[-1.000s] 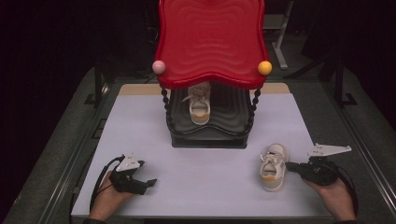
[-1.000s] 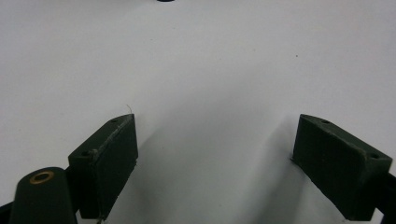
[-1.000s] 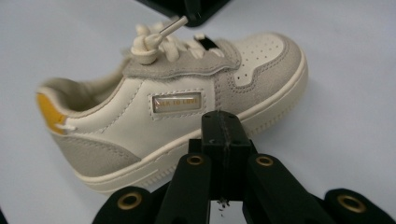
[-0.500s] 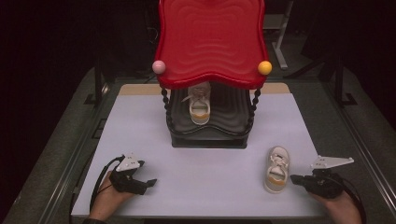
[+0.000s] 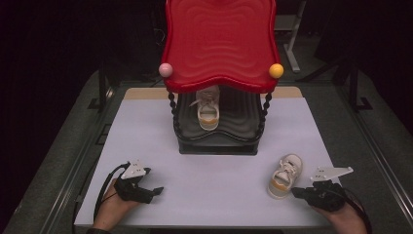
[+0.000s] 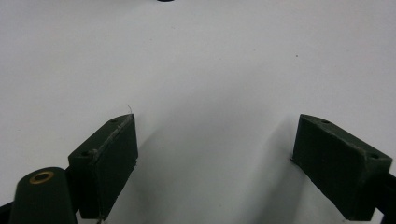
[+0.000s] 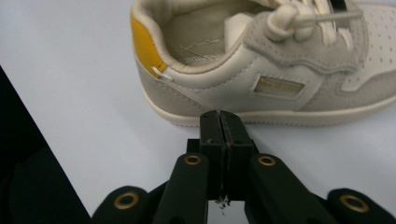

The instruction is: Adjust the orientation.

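A small white shoe [image 5: 285, 176] with a yellow heel patch lies on the white table top [image 5: 146, 126] at the front right, its toe angled to the far right. In the right gripper view this shoe [image 7: 261, 70] lies side-on. My right gripper [image 7: 219, 122] is shut with nothing between its pads, and its tip is at the edge of the sole. In the high view the right gripper [image 5: 295, 192] sits just right of the heel. My left gripper [image 5: 155, 190] rests at the front left. The left gripper [image 6: 215, 154] is open over bare table.
A stand with a red wavy top [image 5: 221, 44] and a black lower shelf [image 5: 238, 131] is at the table's far middle. A second white shoe [image 5: 208, 109] sits on that shelf. A pink ball [image 5: 165, 69] and a yellow ball [image 5: 276, 70] mark its front corners.
The right hand has drawn back toward the table's front edge. The shoe on the table has turned, so its toe now points more to the right. The left gripper has stayed put.
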`<state>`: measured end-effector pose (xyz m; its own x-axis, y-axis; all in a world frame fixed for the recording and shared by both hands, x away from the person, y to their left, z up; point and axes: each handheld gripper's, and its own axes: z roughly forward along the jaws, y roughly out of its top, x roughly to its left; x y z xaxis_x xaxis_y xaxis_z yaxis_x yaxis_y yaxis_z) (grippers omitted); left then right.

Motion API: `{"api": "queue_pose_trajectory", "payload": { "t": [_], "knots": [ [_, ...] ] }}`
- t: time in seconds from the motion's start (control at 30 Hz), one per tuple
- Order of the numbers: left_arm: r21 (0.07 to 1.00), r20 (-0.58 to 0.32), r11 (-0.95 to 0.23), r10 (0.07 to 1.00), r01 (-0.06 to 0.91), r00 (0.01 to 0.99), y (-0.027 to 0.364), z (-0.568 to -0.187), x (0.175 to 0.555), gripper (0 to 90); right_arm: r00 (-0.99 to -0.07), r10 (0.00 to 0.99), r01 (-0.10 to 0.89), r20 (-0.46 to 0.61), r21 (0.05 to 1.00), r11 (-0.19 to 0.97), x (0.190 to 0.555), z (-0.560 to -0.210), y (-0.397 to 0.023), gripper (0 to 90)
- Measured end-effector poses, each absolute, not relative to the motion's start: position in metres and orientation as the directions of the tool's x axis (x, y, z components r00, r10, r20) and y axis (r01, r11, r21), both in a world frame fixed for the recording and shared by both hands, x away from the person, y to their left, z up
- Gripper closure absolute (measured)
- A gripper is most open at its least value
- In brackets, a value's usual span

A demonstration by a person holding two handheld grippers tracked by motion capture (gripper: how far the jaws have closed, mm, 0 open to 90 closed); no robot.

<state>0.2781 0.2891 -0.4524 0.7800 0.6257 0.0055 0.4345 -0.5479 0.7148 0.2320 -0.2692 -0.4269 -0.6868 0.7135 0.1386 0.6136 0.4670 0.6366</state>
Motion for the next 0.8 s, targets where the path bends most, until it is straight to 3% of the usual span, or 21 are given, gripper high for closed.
{"api": "queue_pose_trajectory", "payload": {
  "t": [0.4, 0.8],
  "knots": [
    [0.717, 0.004, -0.545, 0.627, 0.435, 0.779, 0.289, -0.453, 0.278, 13.1, -0.714, 0.669, 0.572, 0.206, 0.722, 0.389, 0.233, -0.395, -0.264, 64.6],
    [0.717, 0.004, -0.545, 0.626, 0.435, 0.779, 0.289, -0.453, 0.278, 13.1, -0.775, 0.595, 0.545, 0.213, 0.702, 0.458, 0.254, -0.402, -0.235, 61.6]
  ]
}}
